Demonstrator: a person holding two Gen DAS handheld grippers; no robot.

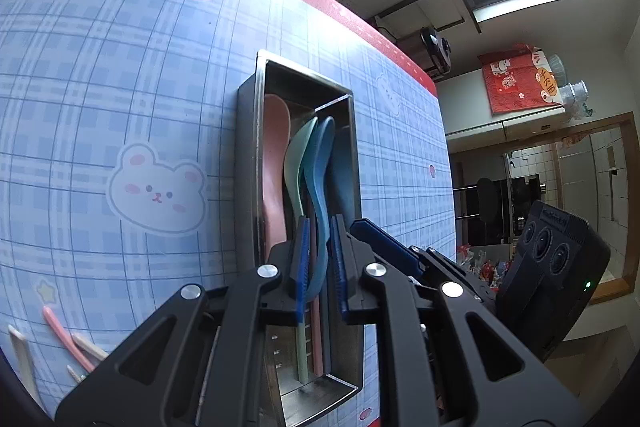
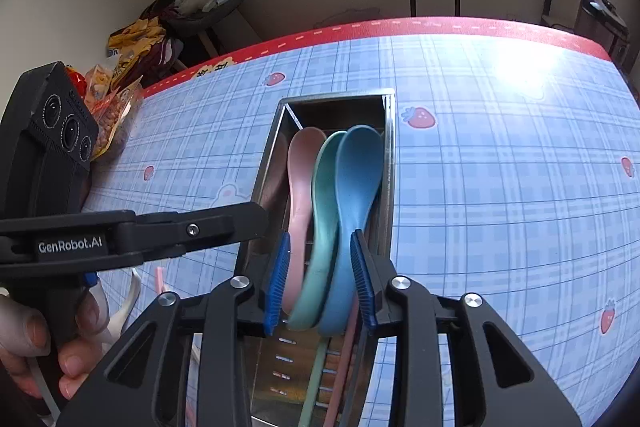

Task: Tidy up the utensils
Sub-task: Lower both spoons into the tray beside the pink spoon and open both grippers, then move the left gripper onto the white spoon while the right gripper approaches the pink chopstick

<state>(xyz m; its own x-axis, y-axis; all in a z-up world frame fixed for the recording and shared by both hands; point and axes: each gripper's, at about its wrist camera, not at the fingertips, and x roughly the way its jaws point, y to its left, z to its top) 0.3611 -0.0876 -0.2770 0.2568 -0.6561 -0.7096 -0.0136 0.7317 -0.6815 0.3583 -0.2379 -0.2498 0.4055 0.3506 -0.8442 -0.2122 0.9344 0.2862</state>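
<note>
Over by the near left corner of the counter a few loose sticks lie unsorted, so I'd say the job is only partly done. A hand holds the left claw angled down at the near end of the box. Its pads are drawn in to a narrow slit, and I can't see it pinching anything, so it looks to be standing by, or guarding that side. The box sits well in from the far edge, its length running from near edge to far. Inside, the pink spoon, green spoon and blue spoon stand on edge with all their bowls at the far end. They nest against each other and lean on the right wall, which packs them tight and leaves the left of the box free, probably for what's still out. The right claw straddles their necks with its pads parted. There's a gap beside the pink one, so I'd judge it isn't gripping them, only fencing them upright.
</note>
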